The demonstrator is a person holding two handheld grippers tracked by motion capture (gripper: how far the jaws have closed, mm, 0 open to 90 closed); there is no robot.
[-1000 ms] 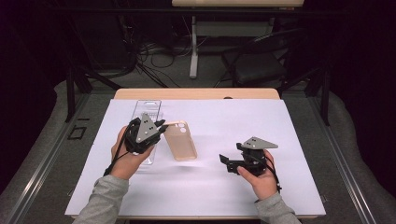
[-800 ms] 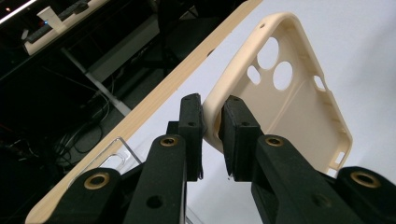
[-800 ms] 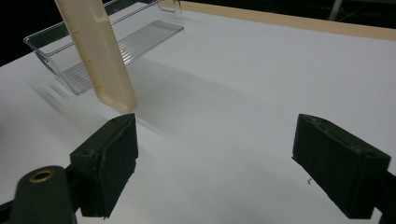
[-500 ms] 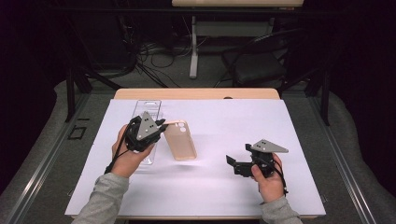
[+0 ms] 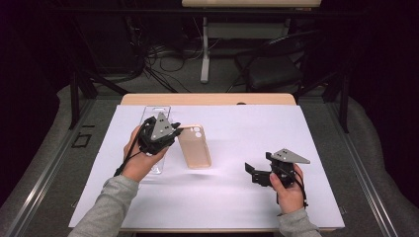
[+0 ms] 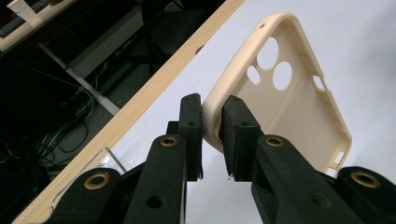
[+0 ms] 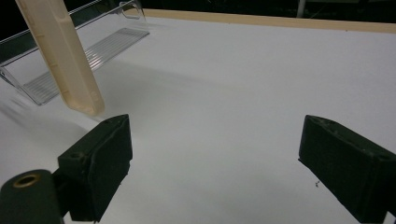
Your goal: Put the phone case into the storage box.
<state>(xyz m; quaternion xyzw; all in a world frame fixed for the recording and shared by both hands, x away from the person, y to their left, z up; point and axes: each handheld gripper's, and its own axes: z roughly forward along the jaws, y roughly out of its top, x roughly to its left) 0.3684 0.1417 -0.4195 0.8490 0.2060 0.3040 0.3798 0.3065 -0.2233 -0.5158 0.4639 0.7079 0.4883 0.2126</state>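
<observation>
I take the beige phone case (image 5: 194, 146) as my landmark: it sits on the white table cover (image 5: 316, 128), left of centre, with its open side up and its camera cut-outs toward the far wooden table edge (image 5: 207, 98). My left gripper (image 6: 211, 122) is pinched on the case's side wall near the camera end, one jaw inside the shell and one outside, as the left gripper view shows; in the right gripper view the case (image 7: 60, 56) stands tilted, with only its near end close to the cover. Just left of the case, partly under my left hand (image 5: 141, 158), lies a clear plastic tray (image 5: 154, 113) whose far end approaches the wooden edge. Right of the case, the cover is bare up to my right gripper (image 5: 257, 173), which is well apart from the case, near the front edge, with its jaws spread wide and holding nothing. Beyond that gripper, the cover is bare to its right edge and to the far edge. Past the table, beyond the far edge, the floor carries cables and a chair base (image 5: 269, 74). I can read no brand, label or writing on the case, the tray or either gripper.
</observation>
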